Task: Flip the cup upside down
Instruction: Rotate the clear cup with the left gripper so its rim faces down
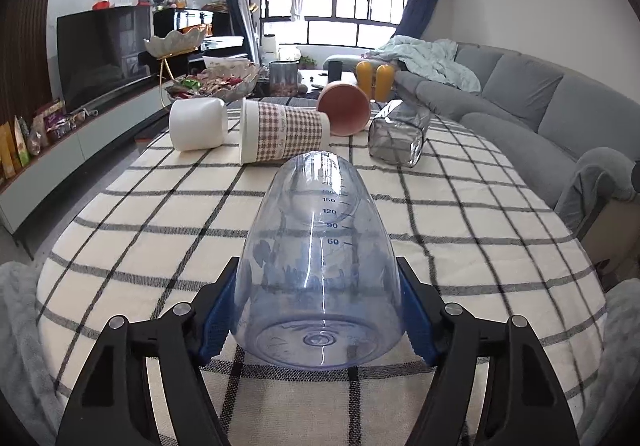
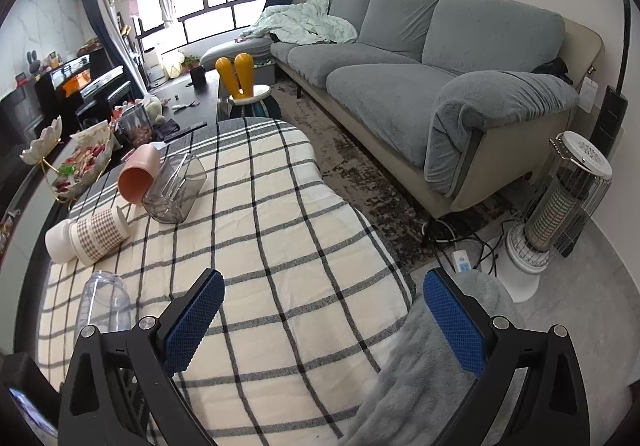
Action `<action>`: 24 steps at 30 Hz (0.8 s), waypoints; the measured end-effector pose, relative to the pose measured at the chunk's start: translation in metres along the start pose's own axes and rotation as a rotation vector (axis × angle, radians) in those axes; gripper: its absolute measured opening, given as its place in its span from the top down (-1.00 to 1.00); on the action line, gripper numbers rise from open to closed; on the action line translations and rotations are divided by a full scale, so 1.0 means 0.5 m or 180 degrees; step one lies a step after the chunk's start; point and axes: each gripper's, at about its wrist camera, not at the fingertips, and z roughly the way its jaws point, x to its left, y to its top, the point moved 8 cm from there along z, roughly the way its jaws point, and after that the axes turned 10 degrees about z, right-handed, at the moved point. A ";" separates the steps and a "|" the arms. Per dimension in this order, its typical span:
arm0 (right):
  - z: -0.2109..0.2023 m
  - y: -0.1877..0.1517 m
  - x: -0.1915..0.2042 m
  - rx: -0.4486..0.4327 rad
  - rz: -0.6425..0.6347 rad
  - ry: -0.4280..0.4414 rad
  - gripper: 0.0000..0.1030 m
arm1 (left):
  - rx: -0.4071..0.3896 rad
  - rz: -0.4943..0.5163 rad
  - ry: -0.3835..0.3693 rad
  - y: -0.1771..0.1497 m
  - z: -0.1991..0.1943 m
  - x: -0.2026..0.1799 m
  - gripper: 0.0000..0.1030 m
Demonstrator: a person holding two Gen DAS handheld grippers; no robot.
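A clear bluish plastic measuring cup (image 1: pixel 316 266) lies on its side on the checked tablecloth (image 1: pixel 140 246), base toward the camera. My left gripper (image 1: pixel 318 286) has its blue pads against both sides of the cup near its base and is shut on it. The same cup (image 2: pixel 106 302) shows at the lower left of the right wrist view. My right gripper (image 2: pixel 324 286) is open and empty over the table's near right edge.
Further back lie a white cup (image 1: pixel 198 123), a houndstooth cup (image 1: pixel 284 131), a pink cup (image 1: pixel 346 107) and a smoky square glass (image 1: pixel 398 133), all on their sides. A snack bowl (image 1: pixel 216 79) stands behind. A grey sofa (image 2: pixel 420 57) and a heater (image 2: pixel 560 201) are right.
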 end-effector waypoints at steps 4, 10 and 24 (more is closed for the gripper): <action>-0.014 0.011 0.003 0.0027 0.0064 0.0017 -0.95 | 0.0118 0.0112 -0.0033 0.022 -0.015 0.003 -0.39; -0.050 0.051 0.042 0.0086 0.0064 0.0111 -0.95 | 0.0403 0.0244 -0.0076 0.096 -0.056 0.035 -0.39; -0.070 0.137 0.124 0.0463 0.0198 0.0298 -0.95 | 0.2534 0.0740 -0.0507 0.116 -0.031 0.033 -0.39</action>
